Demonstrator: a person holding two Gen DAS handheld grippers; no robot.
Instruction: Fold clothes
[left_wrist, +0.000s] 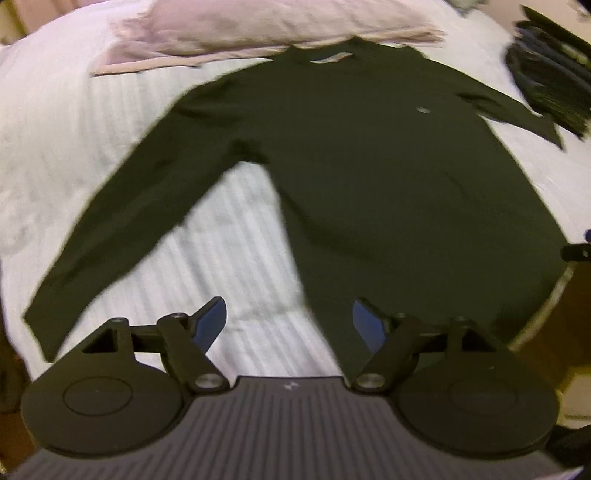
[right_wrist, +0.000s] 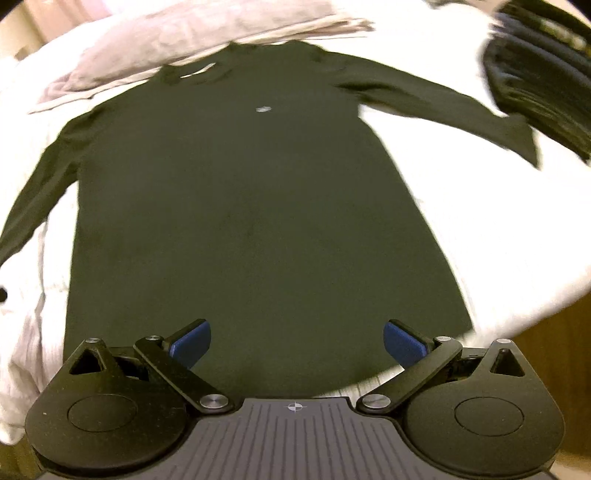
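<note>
A dark long-sleeved shirt (right_wrist: 236, 206) lies spread flat, front up, on a white bed (left_wrist: 236, 236), both sleeves angled outward and a small pale logo on the chest. Its collar touches a pinkish pillow (right_wrist: 177, 40) at the far side. A dark striped garment (right_wrist: 546, 88) lies just beside one cuff. Above the hem, the left tongs (left_wrist: 290, 326) and right tongs (right_wrist: 297, 345) hang released, gripping nothing.
</note>
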